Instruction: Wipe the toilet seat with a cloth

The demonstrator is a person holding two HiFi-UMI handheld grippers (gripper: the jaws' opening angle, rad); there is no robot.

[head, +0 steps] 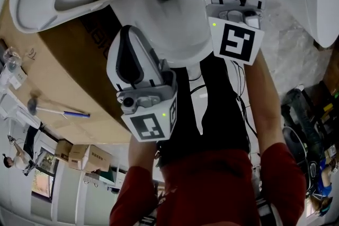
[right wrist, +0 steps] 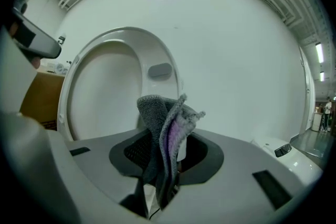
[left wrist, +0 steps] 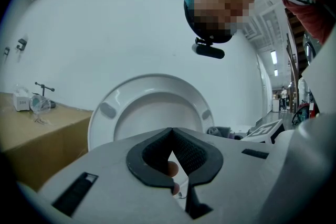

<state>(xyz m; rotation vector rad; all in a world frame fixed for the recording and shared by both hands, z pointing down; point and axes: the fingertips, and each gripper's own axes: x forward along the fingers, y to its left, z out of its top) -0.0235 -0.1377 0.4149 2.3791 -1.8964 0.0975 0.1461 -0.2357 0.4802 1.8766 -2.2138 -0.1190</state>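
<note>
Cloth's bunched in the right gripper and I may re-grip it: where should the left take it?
Probably the free fold of the cloth, which stands upright above the jaws of the right gripper. Come from above, across the fold's flat sides. The left gripper is shut and empty, so open it first.

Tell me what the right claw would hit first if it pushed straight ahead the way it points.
Probably the raised toilet seat, near its right edge; the grey cloth pinched in the right claw would touch first. Depth is unclear: it might slip past to the wall.
</note>
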